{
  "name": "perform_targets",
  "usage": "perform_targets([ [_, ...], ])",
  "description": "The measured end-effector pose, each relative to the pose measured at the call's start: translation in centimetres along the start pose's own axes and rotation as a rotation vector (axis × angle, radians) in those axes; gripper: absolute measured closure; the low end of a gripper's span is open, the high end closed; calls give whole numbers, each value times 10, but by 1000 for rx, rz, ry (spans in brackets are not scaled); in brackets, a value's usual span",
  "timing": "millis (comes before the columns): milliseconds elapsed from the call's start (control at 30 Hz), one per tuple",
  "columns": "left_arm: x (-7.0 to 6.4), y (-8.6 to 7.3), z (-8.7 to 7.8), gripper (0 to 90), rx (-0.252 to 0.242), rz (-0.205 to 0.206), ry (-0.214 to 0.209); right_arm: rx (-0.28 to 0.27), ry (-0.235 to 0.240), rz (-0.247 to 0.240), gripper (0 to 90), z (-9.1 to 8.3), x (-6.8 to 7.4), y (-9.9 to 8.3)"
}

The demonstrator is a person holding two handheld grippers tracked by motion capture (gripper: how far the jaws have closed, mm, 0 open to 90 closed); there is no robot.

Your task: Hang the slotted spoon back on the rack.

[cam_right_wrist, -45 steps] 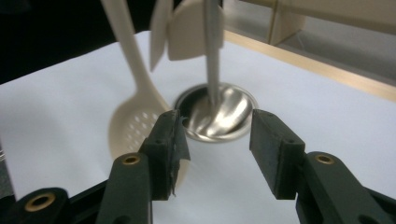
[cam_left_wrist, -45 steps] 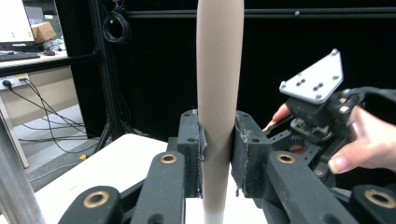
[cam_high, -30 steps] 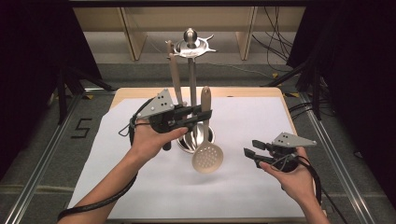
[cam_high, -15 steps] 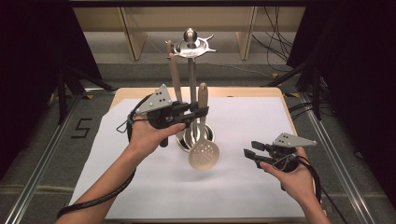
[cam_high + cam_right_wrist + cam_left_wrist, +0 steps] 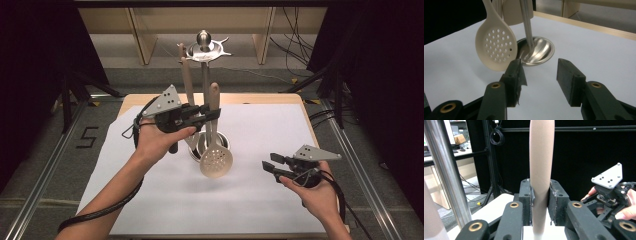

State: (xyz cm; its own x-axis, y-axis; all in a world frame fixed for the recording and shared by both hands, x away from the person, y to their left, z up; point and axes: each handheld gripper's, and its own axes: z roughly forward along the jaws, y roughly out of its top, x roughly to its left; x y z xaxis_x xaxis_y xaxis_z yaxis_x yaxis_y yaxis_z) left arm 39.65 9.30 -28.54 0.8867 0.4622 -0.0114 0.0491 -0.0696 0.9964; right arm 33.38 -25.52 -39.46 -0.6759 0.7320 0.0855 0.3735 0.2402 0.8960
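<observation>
Handling: likely light, stiff, smooth; best gripped mid-handle | Look: cream slotted spoon (image 5: 216, 160), round holed bowl, tan handle | Place: hanging upright beside stand (image 5: 204, 47), bowl above white table (image 5: 150, 200) near steel base (image 5: 537, 51) | Left gripper (image 5: 212, 114): clamped on handle | Right gripper (image 5: 267, 165): spread wide, holding nothing, well apart

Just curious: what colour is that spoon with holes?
Cream, the spoon shows best in the right gripper view.
</observation>
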Motion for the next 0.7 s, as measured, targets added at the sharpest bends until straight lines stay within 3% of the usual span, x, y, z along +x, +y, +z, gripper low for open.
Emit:
perform_targets([
  [100,2,4,0,744,-5,-6,6,10,4,-3,557,-1,-1,0],
  [133,3,5,0,744,-6,-2,7,18,10,38,557,-1,1,-1],
  [167,3,6,0,744,-10,-4,7,24,10,45,558,-1,1,-2],
  [267,6,11,-1,744,-17,-4,2,37,9,40,561,-2,-2,-2],
  [300,7,12,-1,744,-22,-4,-4,27,4,12,562,-1,-4,-2],
  [367,10,15,-1,744,-25,-11,-7,33,19,64,562,-1,0,-1],
  [433,12,16,-1,744,-19,-15,-3,31,15,43,563,-1,-1,-1],
  [467,12,17,-1,744,-18,-15,-2,25,5,10,563,-2,-3,-1],
  [633,15,21,0,744,-14,-18,1,16,2,7,565,-1,-2,-1],
  [700,16,22,0,744,-13,-20,-2,40,12,55,565,-2,1,-1],
])
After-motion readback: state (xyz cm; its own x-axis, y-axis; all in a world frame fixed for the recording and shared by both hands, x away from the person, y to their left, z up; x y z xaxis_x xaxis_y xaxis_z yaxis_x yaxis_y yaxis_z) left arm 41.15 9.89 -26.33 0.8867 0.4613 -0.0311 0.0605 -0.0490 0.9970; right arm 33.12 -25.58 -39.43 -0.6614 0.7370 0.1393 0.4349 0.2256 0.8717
